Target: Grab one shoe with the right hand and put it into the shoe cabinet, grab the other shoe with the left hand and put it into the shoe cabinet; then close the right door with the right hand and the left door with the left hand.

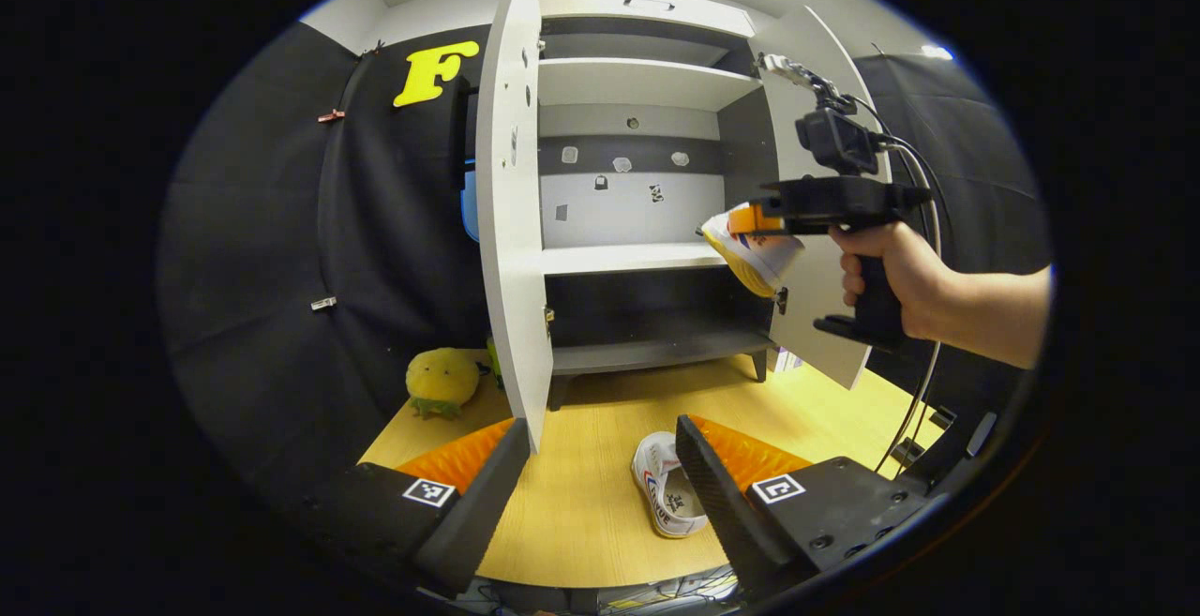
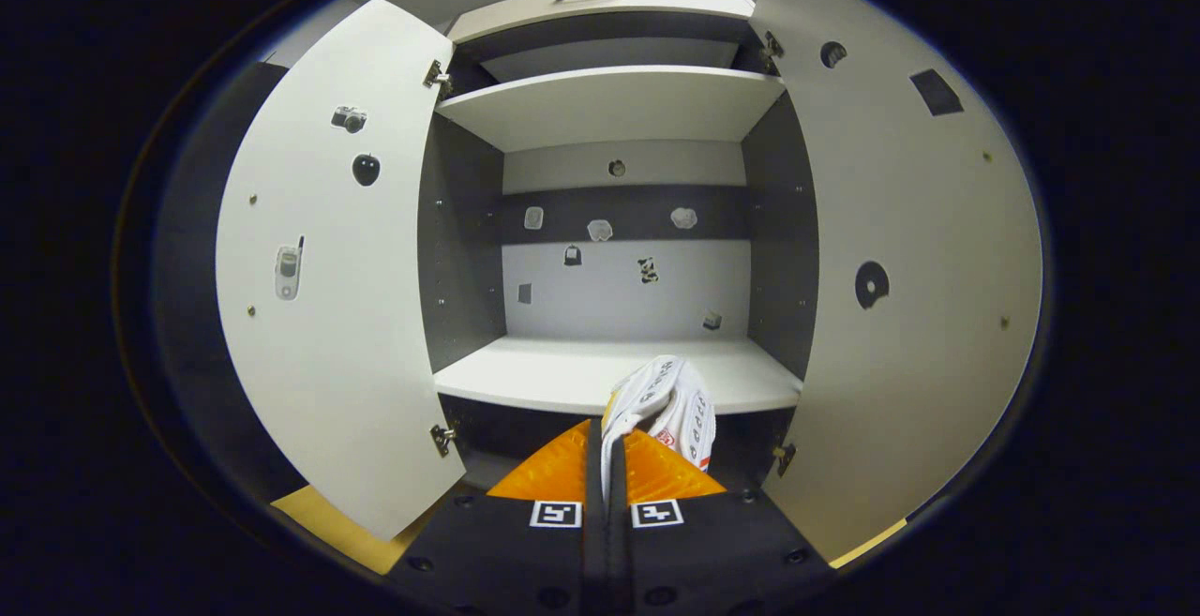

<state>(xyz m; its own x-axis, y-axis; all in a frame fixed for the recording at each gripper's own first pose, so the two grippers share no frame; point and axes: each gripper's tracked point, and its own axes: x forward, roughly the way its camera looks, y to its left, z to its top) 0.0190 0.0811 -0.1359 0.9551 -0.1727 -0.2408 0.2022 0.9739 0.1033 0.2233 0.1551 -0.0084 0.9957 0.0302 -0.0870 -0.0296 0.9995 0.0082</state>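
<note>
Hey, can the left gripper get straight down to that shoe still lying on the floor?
Probably yes. The left gripper hangs open above the wooden floor, and the shoe on the floor lies just ahead between its fingers with nothing over it. The open left door stands close beside the path.

White shoe [image 2: 661,405]; white-and-grey cabinet [image 2: 609,110]; yellow plush [image 1: 441,380].

Matt white cabinet [image 2: 609,377] panels, pale wood-grain floor [image 1: 600,466] (smooth), cloth shoe [image 1: 667,485].

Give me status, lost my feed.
Right gripper shut on first shoe, at cabinet mouth. Left gripper open above second shoe. Doors open, path clear.
</note>
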